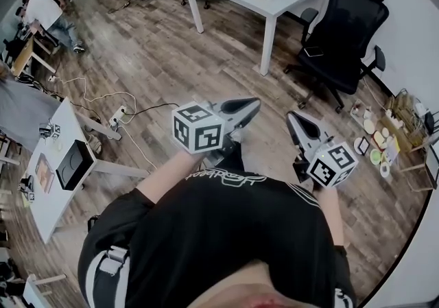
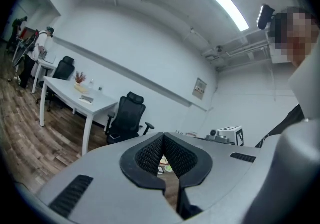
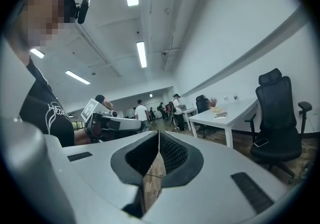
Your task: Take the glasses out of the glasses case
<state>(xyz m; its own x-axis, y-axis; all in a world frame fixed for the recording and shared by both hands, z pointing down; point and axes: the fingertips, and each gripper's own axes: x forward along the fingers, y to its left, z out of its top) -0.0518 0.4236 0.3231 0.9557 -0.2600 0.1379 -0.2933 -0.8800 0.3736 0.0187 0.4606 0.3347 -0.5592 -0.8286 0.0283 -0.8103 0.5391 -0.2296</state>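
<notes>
Both your left gripper (image 1: 254,104) and right gripper (image 1: 292,117) are pinched closed on nothing with no glasses case in sight, so I'd find it first, then open up.

Both grippers are up in front of the chest, held roughly level. In the head view the left gripper (image 1: 251,107) points toward two o'clock, its marker cube (image 1: 197,128) riding at the back above the left forearm (image 1: 167,178). The right gripper (image 1: 295,121) aims toward eleven o'clock, so the two noses angle in toward each other but stay apart. Its own cube (image 1: 331,164) sits at five o'clock from its tip, over the right forearm (image 1: 330,212). Each gripper's own view shows its jaw tips meeting, left (image 2: 163,140) and right (image 3: 159,138), with nothing between them.
</notes>
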